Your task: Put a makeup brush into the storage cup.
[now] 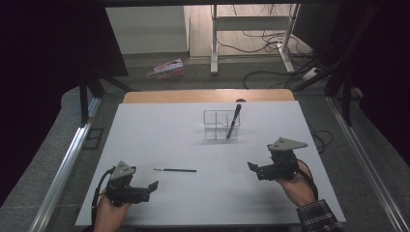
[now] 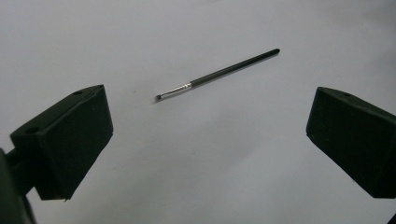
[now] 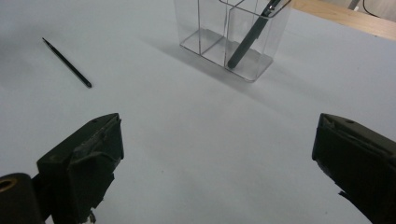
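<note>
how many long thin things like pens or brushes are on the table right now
2. A thin brush lies flat on the white table, near the left gripper. A dark pen stands tilted in the right compartment of the clear organizer. None seems hidden.

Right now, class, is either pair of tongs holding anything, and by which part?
Nothing is held. The left tongs and right tongs are open, apart from the thin black brush on the white table.

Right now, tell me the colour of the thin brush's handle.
Black, with a silver ferrule near the tip; the thin brush shows best in the left gripper view.
</note>
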Demonstrator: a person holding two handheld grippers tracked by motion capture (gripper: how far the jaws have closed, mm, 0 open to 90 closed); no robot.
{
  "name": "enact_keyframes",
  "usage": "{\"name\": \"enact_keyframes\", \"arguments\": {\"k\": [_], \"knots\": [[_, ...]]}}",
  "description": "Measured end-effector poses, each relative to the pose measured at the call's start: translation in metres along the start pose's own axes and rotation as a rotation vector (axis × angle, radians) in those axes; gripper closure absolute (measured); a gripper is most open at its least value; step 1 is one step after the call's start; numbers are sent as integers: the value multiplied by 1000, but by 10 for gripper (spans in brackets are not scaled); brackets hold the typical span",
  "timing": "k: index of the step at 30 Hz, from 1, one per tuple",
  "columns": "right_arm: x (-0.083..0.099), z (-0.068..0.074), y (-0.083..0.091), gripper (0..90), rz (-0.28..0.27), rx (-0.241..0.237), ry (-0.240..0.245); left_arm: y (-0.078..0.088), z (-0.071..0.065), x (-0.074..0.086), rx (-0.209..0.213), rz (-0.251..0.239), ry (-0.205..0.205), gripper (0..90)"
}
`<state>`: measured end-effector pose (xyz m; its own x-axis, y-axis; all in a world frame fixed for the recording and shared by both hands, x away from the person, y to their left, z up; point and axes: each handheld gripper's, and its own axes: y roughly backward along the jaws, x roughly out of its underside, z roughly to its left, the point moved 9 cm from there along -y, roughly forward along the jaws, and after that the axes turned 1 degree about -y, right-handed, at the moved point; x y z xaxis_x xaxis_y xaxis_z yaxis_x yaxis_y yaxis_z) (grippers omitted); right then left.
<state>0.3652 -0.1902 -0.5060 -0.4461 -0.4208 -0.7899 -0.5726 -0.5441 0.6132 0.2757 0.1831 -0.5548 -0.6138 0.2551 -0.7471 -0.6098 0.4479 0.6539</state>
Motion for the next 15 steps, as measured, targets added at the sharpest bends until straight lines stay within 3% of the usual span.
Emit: {"name": "enact_keyframes", "arguments": {"k": [15], "knots": [[15,1,12,18,10,12,4,0,1,1,-20,6,-20,10]]}}
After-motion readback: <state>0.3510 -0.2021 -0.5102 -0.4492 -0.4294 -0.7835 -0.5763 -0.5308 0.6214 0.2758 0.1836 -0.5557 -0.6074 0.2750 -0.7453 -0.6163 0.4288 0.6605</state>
